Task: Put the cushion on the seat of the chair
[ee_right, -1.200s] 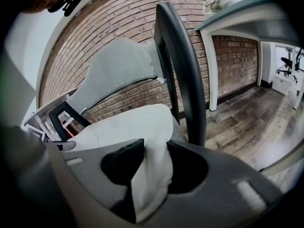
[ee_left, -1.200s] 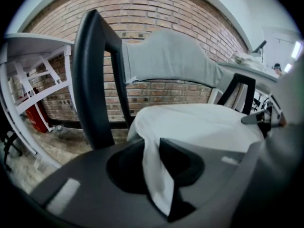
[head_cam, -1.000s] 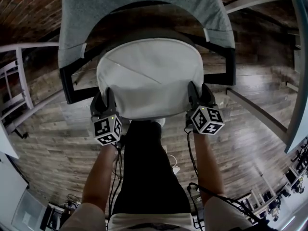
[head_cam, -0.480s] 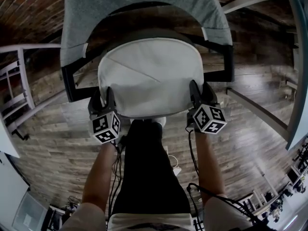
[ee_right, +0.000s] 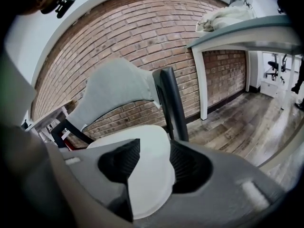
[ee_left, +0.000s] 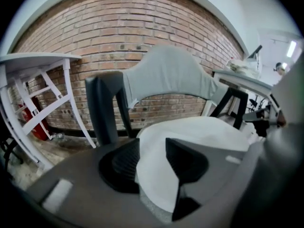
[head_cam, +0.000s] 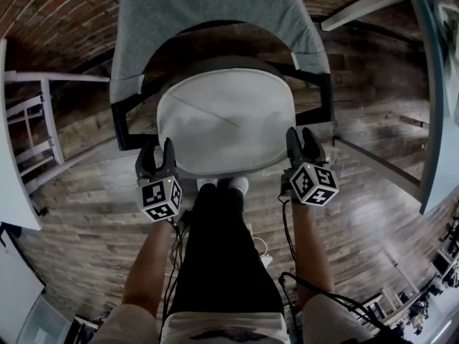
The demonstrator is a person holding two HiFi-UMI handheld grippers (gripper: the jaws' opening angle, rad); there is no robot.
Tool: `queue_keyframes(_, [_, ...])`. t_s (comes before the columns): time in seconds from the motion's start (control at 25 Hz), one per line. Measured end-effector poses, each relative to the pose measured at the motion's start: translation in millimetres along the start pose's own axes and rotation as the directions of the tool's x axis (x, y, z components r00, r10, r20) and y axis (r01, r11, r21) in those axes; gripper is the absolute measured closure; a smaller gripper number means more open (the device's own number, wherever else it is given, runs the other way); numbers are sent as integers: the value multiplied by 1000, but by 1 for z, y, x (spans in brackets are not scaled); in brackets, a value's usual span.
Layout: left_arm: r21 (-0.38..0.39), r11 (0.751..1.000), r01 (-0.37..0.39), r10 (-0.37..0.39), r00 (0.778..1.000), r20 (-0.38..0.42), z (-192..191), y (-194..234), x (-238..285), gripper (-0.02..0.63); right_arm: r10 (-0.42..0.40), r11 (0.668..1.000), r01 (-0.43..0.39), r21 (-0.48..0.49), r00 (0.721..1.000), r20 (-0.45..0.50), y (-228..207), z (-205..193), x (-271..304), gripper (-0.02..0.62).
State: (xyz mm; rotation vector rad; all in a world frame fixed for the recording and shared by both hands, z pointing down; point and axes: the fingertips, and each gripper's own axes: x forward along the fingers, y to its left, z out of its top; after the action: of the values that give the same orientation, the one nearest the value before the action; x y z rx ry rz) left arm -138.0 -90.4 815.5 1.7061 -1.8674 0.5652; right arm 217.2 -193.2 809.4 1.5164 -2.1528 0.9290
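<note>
The white round cushion (head_cam: 226, 120) lies flat on the seat of the chair, in front of the grey backrest (head_cam: 215, 20) and between the black armrests (head_cam: 123, 124). My left gripper (head_cam: 158, 149) hovers at the cushion's near left edge, its jaws opening, pads clear of the fabric. My right gripper (head_cam: 303, 136) stands open at the near right edge, also off the cushion. In the left gripper view the cushion (ee_left: 199, 129) shows beyond the gap of the left gripper (ee_left: 149, 160). The right gripper view frames the cushion (ee_right: 145, 141) between the spread jaws of the right gripper (ee_right: 149, 165).
A white table (head_cam: 43, 106) stands left of the chair and another white table (head_cam: 430, 106) at the right. A brick wall (ee_left: 118, 27) runs behind the chair. The person's legs (head_cam: 215, 242) stand close to the seat's front, with cables (head_cam: 315, 289) on the wooden floor.
Both grippers have let go of the cushion's near edge, their jaws have spread, and they have lifted off it. The cushion stays on the seat.
</note>
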Motion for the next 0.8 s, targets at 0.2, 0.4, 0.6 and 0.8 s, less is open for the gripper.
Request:
queue_keyframes(0.2, [22,998,52,-52,998,28,54,-18,-45,468,32,999,-32,7,999,14,30,40,-45,400])
queue_keyframes(0.4, [80,991,106,-113,989,92,126,-32,-92,467,79,997,-78,-13,994,77,75,98,-97,405])
queue_keyframes(0.6, [143,979,144,-165,975,149,199,-50,-158,468,114,993,-108,-51,983,142,127,159,-169,408])
queue_keyframes(0.8, [172,963,208,-241,949,205,270,-69,-222,469,156,987,-143,-80,966,205,178,215,-234,456])
